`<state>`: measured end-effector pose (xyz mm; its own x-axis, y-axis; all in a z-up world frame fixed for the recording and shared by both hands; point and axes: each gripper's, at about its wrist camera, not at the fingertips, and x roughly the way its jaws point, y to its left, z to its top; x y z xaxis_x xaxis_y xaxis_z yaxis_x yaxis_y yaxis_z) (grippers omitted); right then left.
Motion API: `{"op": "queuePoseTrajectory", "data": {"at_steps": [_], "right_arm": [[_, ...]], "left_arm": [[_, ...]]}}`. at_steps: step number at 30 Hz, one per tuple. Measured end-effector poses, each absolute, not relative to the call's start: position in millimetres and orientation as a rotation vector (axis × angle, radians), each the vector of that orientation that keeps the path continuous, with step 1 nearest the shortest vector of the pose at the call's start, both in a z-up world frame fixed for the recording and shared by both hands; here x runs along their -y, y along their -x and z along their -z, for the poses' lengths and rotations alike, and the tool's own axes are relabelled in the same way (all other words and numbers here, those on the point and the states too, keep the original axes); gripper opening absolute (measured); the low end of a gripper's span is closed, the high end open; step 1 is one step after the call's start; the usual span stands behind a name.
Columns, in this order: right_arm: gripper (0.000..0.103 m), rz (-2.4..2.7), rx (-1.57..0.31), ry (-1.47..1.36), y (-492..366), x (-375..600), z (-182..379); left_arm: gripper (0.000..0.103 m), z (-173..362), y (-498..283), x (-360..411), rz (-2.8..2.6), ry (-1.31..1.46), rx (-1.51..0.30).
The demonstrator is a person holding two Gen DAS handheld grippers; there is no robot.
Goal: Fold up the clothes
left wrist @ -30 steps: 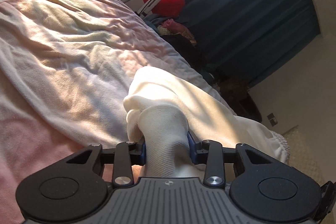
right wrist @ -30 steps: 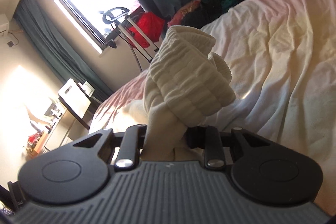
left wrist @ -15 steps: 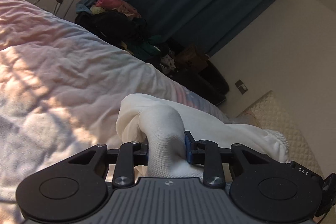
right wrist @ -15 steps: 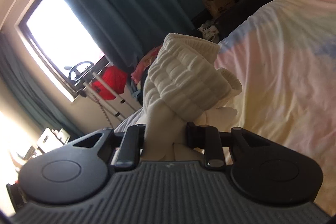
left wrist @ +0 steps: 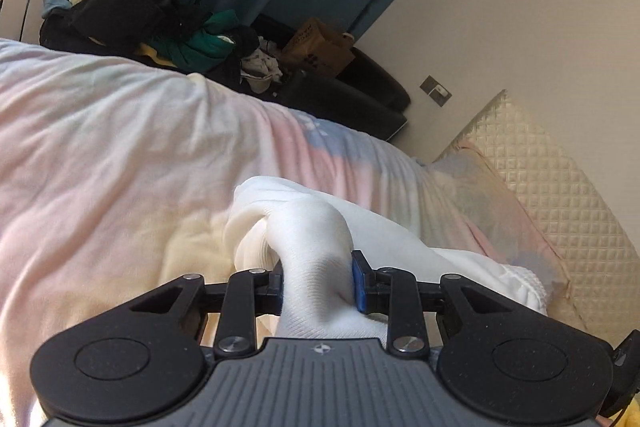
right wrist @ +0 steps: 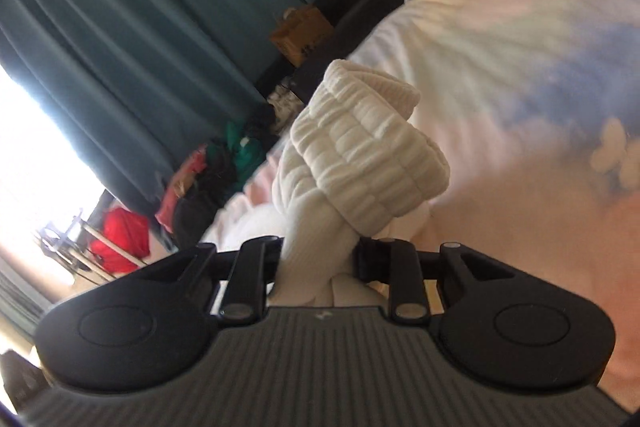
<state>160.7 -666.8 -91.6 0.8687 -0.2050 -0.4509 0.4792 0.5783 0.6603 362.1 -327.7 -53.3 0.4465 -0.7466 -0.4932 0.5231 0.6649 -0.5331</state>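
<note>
Above the bedspread [left wrist: 120,155], both grippers [left wrist: 318,277] [right wrist: 318,259] are gripping white socks [left wrist: 312,227], carrying them; next, lay them flat.

No text can be read in either view. The brown paper bag [left wrist: 320,47] in the upper middle of the left wrist view bears dark printing, too small and blurred to make out.
</note>
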Motion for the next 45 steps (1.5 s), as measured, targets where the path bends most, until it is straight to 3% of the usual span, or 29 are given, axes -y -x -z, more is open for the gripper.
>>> {"op": "queuePoseTrajectory", "data": {"at_steps": [8, 12, 17, 19, 23, 33, 34, 35, 37, 38, 45], "right_arm": [[0.032, 0.448, -0.433, -0.929, -119.6, 624.9, 152.5], [0.039, 0.537, -0.408, -1.004, -100.7, 598.4, 162.4], [0.039, 0.642, -0.472, -1.036, -73.7, 583.5, 124.1], [0.039, 0.645, -0.471, -0.997, -59.0, 579.1, 102.3], [0.039, 0.603, -0.451, -0.917, -33.1, 571.9, 57.0], [0.04, 0.492, -0.416, -0.581, 8.9, 521.3, -44.9], [0.046, 0.475, -0.414, -0.557, 13.7, 514.7, -51.2], [0.067, 0.458, -0.41, -0.533, 18.7, 508.3, -57.3], [0.098, 0.43, -0.374, -0.488, 31.3, 494.4, -67.6], [0.103, 0.422, -0.354, -0.462, 38.0, 486.7, -72.7], [0.103, 0.393, -0.289, -0.343, 72.3, 441.4, -87.7]], "left_arm": [[0.036, 103.7, -334.7, 294.7, 0.814, 0.201, -0.814], [0.046, 102.3, -318.5, 281.9, 0.74, 0.232, -0.833], [0.051, 64.6, -297.4, 273.2, 0.691, 0.189, -0.829], [0.064, 42.5, -287.1, 264.2, 0.69, 0.194, -0.82], [0.069, -8.1, -259.0, 250.8, 0.685, 0.164, -0.758], [0.097, -109.5, -157.8, 223.3, 0.706, 0.06, -0.582], [0.101, -116.2, -146.0, 219.8, 0.711, 0.045, -0.557], [0.103, -122.3, -134.3, 216.3, 0.715, 0.031, -0.531], [0.103, -132.6, -112.2, 210.0, 0.731, 0.007, -0.491], [0.103, -136.7, -102.2, 206.8, 0.741, -0.001, -0.478], [0.103, -151.2, -37.5, 176.5, 0.741, 0.006, -0.402]]}}
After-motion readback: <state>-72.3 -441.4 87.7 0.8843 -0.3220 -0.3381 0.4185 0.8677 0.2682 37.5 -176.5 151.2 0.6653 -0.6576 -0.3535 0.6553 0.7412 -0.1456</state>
